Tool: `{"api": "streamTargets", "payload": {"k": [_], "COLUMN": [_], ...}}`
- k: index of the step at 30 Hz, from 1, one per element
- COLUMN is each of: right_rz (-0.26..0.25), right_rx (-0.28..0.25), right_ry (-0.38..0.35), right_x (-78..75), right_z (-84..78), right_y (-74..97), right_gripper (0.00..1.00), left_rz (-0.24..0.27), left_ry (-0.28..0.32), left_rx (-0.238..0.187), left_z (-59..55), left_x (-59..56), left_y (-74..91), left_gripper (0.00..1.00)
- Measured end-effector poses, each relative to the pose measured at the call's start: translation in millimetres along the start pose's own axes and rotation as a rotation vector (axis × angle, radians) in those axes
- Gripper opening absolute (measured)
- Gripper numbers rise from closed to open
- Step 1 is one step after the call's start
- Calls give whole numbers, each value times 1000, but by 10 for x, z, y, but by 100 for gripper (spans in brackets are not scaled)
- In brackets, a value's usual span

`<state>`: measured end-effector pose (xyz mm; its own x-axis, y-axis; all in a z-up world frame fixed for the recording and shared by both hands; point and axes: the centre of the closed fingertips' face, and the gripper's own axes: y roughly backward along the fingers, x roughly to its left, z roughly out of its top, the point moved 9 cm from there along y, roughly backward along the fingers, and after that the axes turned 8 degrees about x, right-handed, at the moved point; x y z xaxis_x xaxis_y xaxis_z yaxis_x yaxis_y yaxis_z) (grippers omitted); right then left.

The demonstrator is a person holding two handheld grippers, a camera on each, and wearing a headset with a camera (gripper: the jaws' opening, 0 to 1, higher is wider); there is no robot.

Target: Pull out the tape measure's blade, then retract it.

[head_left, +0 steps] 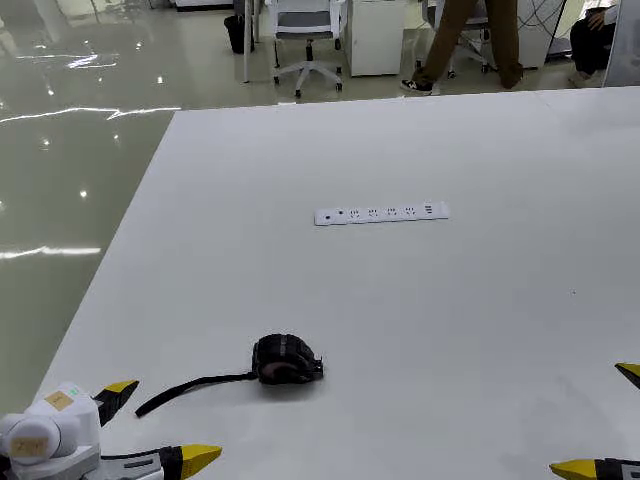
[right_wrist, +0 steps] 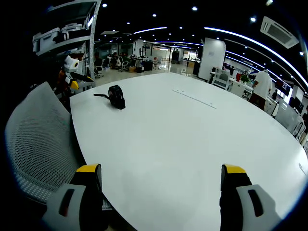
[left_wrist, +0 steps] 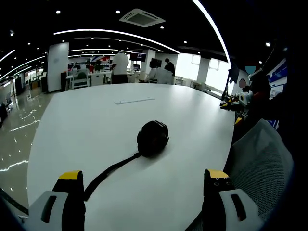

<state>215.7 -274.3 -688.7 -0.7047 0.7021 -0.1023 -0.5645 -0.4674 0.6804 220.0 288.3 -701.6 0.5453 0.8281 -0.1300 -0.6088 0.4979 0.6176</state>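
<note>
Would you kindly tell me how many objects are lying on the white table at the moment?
2. The black tape measure lies near the person, toward the left; the white power strip lies farther back, around the middle.

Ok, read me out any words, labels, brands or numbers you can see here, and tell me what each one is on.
No text can be read clearly here.
Tan sticker on the left gripper: marks too blurred to read.
Black round tape measure: no legible brand or label.
Long white power strip: markings too small to read.
</note>
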Motion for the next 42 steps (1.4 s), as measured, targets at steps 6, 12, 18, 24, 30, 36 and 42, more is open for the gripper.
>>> {"api": "streamTargets", "payload": {"k": [6,12,18,24,30,36,42], "right_rz": [2,28,76,136,185,241,209], "right_rx": [-30,-18,-17,-43,-39,-13,-26], "right_ry": [-73,-33,15,87,125,172,250], "right_x": [-68,-121,-171,-173,-153,-154,-170], "right_z": [46,212,407,603,745,799,1034], "right_y": [-17,-57,-162,-365,-618,-922,-1105], "right_gripper": [100,100,98,99,100,98,100], "left_rz": [-10,-45,-95,-151,-209,-258,-297], "left_ry": [-16,-61,-115,-232,-347,-506,-738], "left_rx": [-21,9,72,137,219,310,484], "left_z": [48,181,274,427,570,812,984], "left_x": [50,11,-31,14,33,-13,-38], "left_y": [-47,-120,-226,-416,-634,-867,-1183], "left_gripper": [100,100,100,100,100,100,98]}}
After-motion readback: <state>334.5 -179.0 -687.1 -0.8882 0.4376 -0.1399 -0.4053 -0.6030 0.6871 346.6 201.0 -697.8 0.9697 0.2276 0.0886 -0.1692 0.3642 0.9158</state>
